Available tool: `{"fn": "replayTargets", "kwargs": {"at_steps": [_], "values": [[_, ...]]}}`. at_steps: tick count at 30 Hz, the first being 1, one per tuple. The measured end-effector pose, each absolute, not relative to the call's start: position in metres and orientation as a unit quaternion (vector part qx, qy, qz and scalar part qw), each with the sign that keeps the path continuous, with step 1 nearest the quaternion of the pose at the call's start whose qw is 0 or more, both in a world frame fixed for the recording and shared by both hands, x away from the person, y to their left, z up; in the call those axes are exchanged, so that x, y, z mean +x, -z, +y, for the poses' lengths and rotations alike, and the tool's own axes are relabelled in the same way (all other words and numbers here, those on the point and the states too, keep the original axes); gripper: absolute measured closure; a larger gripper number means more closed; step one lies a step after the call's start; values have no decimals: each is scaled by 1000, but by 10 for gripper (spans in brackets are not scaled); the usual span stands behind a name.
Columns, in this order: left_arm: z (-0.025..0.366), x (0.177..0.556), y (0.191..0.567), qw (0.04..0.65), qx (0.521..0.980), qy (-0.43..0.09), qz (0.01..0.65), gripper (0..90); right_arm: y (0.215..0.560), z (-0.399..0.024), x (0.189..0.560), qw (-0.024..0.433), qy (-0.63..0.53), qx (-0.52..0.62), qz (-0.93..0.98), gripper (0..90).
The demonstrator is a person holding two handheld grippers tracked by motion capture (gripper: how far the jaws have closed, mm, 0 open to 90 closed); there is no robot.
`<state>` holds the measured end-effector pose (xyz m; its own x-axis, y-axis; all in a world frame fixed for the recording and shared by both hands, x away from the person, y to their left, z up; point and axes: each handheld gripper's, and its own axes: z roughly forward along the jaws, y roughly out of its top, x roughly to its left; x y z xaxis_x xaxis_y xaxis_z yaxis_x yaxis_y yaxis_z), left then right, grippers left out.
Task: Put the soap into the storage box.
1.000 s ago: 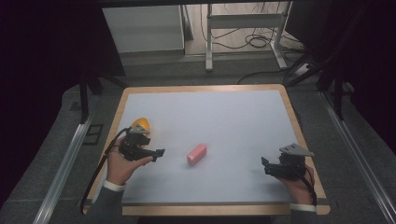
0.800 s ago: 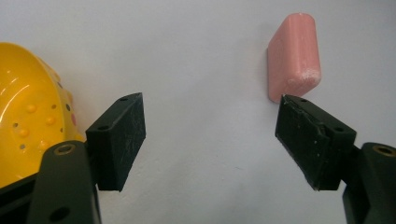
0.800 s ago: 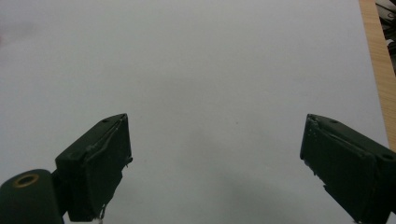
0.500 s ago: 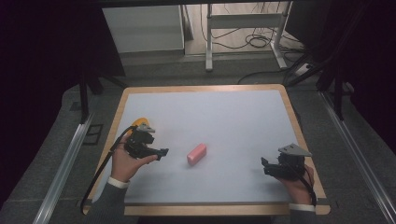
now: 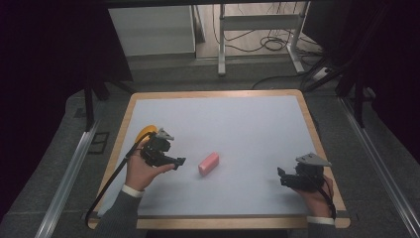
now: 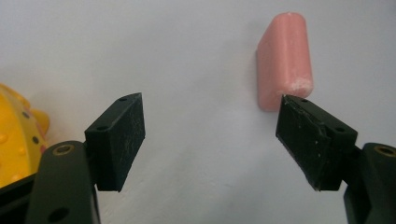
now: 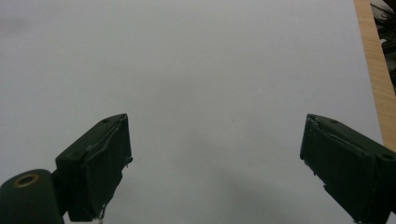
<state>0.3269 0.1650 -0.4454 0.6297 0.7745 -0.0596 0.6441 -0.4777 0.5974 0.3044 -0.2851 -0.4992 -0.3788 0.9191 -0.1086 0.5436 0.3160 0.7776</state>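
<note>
Two risks: left gripper (image 6: 210,140), jaws apart, sits off-centre, so one jaw may shove the pink block (image 6: 284,58) sideways.

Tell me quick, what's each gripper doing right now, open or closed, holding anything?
Left gripper: open, holding nothing; pink block just ahead of its jaws.
Right gripper: open, empty, over bare table.

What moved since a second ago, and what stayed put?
The left gripper slid a little toward the pink block, jaws open, holding nothing. The yellow toy beside it shows less now. The pink block, the right gripper and the table stayed as they were.
</note>
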Motion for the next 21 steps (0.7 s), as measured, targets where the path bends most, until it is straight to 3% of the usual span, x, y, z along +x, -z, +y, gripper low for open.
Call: {"fn": "replayTargets", "kwargs": {"at_steps": [21], "values": [[135,339,443,285,868,-99,395,242,499,-285,304,283,-329,482,761,86]]}}
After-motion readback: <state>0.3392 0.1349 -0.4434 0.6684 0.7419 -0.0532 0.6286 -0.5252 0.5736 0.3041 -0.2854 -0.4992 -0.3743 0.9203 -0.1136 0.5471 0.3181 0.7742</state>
